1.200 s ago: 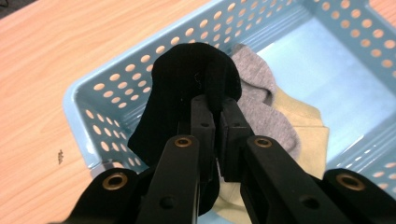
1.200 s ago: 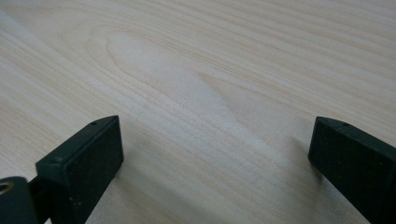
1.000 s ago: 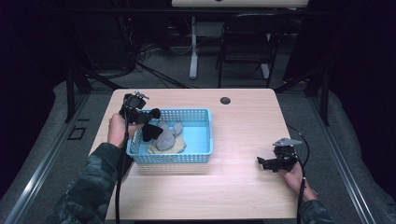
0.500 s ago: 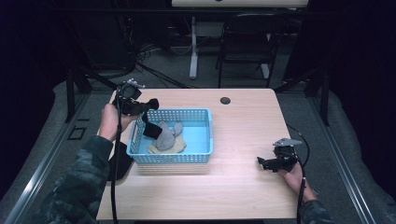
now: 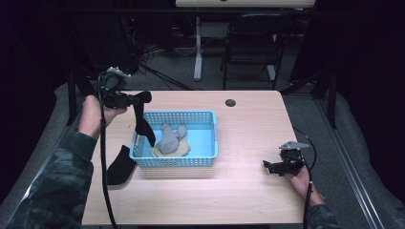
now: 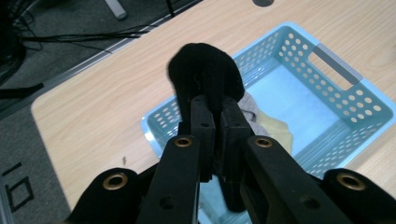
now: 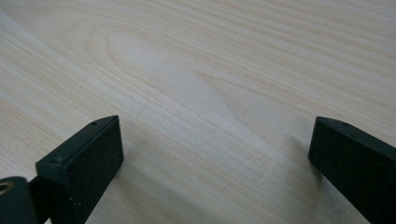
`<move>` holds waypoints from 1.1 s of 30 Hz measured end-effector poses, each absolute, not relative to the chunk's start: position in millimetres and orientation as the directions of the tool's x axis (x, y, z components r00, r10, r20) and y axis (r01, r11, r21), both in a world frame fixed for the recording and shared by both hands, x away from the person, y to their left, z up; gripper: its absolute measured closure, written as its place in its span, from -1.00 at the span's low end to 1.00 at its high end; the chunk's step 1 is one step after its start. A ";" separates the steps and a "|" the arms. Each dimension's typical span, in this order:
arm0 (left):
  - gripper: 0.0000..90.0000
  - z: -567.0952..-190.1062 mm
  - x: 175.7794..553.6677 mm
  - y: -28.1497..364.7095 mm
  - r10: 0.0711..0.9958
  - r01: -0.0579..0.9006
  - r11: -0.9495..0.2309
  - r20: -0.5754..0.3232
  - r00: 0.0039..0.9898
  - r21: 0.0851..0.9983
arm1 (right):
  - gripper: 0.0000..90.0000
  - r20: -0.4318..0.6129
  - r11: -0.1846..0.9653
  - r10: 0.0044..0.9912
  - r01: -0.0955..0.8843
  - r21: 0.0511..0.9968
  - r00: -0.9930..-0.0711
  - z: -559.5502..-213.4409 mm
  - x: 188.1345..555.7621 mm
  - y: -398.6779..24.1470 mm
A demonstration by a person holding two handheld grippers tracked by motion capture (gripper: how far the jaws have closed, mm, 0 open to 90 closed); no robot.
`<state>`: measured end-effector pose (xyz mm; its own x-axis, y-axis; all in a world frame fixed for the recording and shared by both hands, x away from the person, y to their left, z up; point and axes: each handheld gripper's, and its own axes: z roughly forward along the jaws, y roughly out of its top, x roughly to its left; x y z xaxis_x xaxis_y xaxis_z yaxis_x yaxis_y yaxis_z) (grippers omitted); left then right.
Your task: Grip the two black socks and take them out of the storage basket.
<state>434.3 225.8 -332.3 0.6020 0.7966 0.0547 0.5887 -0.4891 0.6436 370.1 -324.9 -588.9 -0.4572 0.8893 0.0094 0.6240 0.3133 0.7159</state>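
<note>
My left gripper is raised over the table's left side, shut on a black sock that dangles down to the left rim of the blue basket. In the left gripper view the sock bulges above the closed jaws, with the basket behind it. Inside the basket lie a grey sock and a tan cloth. Another black sock lies flat on the table left of the basket. My right gripper rests low at the right, open, with bare wood between its fingers.
A dark round grommet sits near the table's far edge. Past the table stand a chair and a white desk leg on grey floor with cables. The wooden table between the basket and the right gripper is bare.
My left gripper has lifted up and leftward, pulling the black sock out of the basket so it hangs over the left rim. The right gripper has stayed put.
</note>
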 end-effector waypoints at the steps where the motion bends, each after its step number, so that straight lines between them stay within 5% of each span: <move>1: 0.92 -329.6 432.9 228.1 0.798 0.587 -0.488 0.059 0.599 0.646 | -0.94 0.009 0.313 0.889 0.624 0.716 -0.457 -588.9 370.1 -324.9; 16: 0.92 -304.1 394.2 295.5 0.847 0.599 -0.416 0.051 0.530 0.684 | -0.94 0.009 0.313 0.889 0.624 0.716 -0.457 -588.9 370.1 -324.9; 33: 0.92 -351.0 363.7 349.2 0.876 0.684 -0.352 -0.031 0.481 0.639 | -0.95 0.009 0.313 0.890 0.625 0.715 -0.455 -588.8 370.0 -324.7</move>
<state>363.7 349.2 -351.0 0.4807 0.8763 -0.0315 0.6842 -0.3524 0.6385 370.0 -324.7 -588.8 -0.4554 0.8903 0.0085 0.6252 0.3130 0.7149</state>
